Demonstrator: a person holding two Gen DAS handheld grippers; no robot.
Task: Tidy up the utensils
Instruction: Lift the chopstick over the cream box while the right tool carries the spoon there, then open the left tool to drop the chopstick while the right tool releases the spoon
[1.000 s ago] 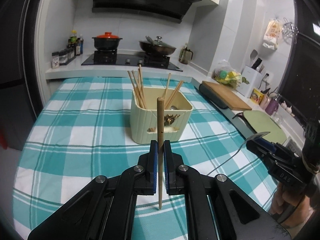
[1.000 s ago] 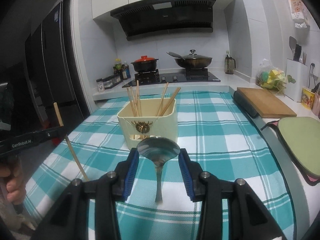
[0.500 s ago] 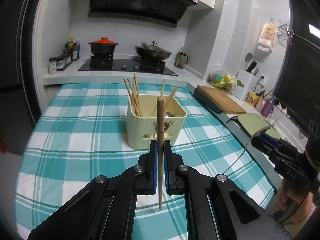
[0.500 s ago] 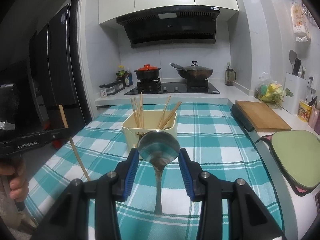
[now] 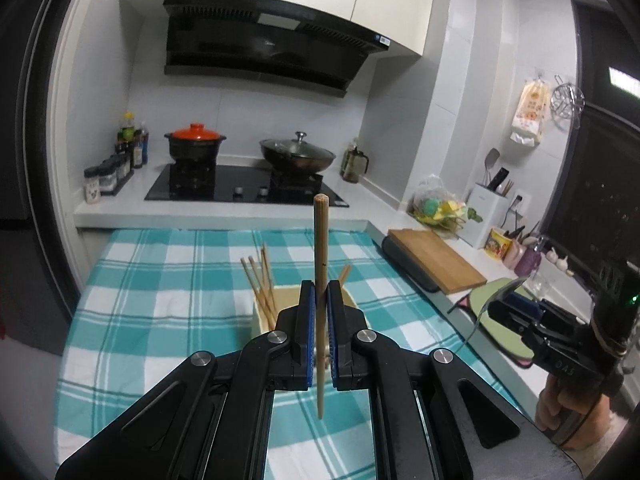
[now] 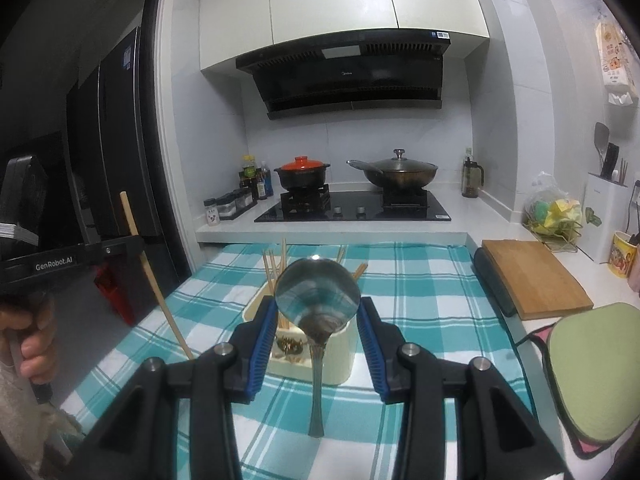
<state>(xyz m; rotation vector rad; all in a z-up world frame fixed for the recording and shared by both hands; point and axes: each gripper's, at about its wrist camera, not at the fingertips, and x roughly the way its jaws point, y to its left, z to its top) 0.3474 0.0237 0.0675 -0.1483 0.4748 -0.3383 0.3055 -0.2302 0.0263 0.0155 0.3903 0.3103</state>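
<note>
My left gripper (image 5: 319,304) is shut on a wooden chopstick (image 5: 321,248) held upright, high above the checked tablecloth; it also shows in the right wrist view (image 6: 136,236). My right gripper (image 6: 318,312) is shut on a metal spoon (image 6: 318,292), gripped at the bowl with the handle hanging down; the spoon shows edge-on in the left wrist view (image 5: 500,292). The cream utensil holder (image 6: 340,356) with several chopsticks (image 5: 260,280) stands on the table below and just beyond both grippers, partly hidden by them.
A teal checked cloth (image 6: 420,280) covers the table. A wooden cutting board (image 6: 532,276) and a green mat (image 6: 592,368) lie along the right counter. A stove with a red-lidded pot (image 6: 302,172) and a wok (image 6: 394,170) stands behind.
Both grippers have risen and pulled back with their utensils, so the holder now sits lower and is partly hidden behind the fingers. Grips are unchanged.
</note>
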